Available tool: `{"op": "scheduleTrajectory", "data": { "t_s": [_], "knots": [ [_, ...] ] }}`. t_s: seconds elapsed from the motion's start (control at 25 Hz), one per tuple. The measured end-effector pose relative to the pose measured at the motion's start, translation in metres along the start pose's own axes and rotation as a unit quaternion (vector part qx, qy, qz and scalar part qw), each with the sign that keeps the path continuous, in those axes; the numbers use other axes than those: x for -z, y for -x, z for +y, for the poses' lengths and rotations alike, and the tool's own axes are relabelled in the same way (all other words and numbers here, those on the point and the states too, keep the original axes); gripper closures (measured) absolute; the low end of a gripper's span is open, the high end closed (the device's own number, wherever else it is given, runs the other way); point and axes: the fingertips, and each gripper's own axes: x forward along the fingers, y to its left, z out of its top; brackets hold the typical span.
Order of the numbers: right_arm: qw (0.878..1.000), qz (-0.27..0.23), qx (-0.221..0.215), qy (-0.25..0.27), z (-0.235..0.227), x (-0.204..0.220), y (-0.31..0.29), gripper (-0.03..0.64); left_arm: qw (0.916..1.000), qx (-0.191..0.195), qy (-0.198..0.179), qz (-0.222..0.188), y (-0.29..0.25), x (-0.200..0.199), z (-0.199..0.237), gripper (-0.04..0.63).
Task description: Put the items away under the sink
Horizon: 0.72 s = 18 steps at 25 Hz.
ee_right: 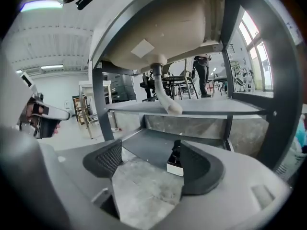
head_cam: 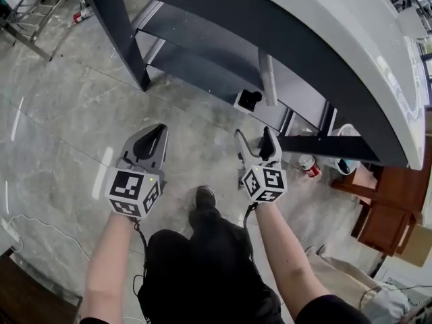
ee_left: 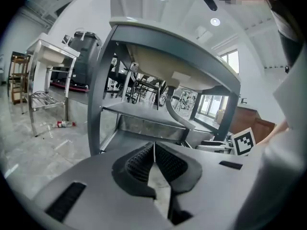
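A small white box with a black top (head_cam: 248,100) stands on the lower shelf (head_cam: 196,69) of the dark grey stand under the sink, near the shelf's front edge. My right gripper (head_cam: 253,137) hangs just in front of it, open and empty. In the right gripper view the box (ee_right: 175,163) shows beyond the spread jaws of that gripper (ee_right: 153,159), apart from both pads. My left gripper (head_cam: 156,132) is level with it on the left, over the floor. Its pads (ee_left: 153,150) meet with nothing between them.
The white basin (ee_right: 158,32) and its drain pipe (ee_right: 165,97) hang over an upper shelf (ee_right: 201,108). A red and white can (head_cam: 309,165) and a white container (head_cam: 345,147) lie by the stand's right leg. Brown wooden furniture (head_cam: 381,211) stands at the right. A bottle (ee_left: 64,124) lies on the floor far left.
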Motion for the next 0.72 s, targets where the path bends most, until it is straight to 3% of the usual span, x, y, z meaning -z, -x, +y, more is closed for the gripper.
{"op": "scheduleTrajectory", "data": {
  "t_s": [0.36, 0.52, 0.72],
  "knots": [
    [0.999, -0.001, -0.012, -0.03, 0.075, -0.096, 0.1, 0.388, 0.9985, -0.023, 0.047, -0.013, 0.126, -0.062, -0.04, 0.58],
    [0.999, -0.014, -0.013, -0.042, 0.108, -0.144, 0.141, 0.498, 0.9971, -0.032, 0.068, -0.015, 0.178, -0.093, -0.052, 0.578],
    [0.998, -0.045, -0.008, -0.052, 0.139, -0.208, 0.194, 0.566, 0.9978, -0.024, 0.054, -0.03, 0.23, -0.145, -0.074, 0.578]
  ]
}}
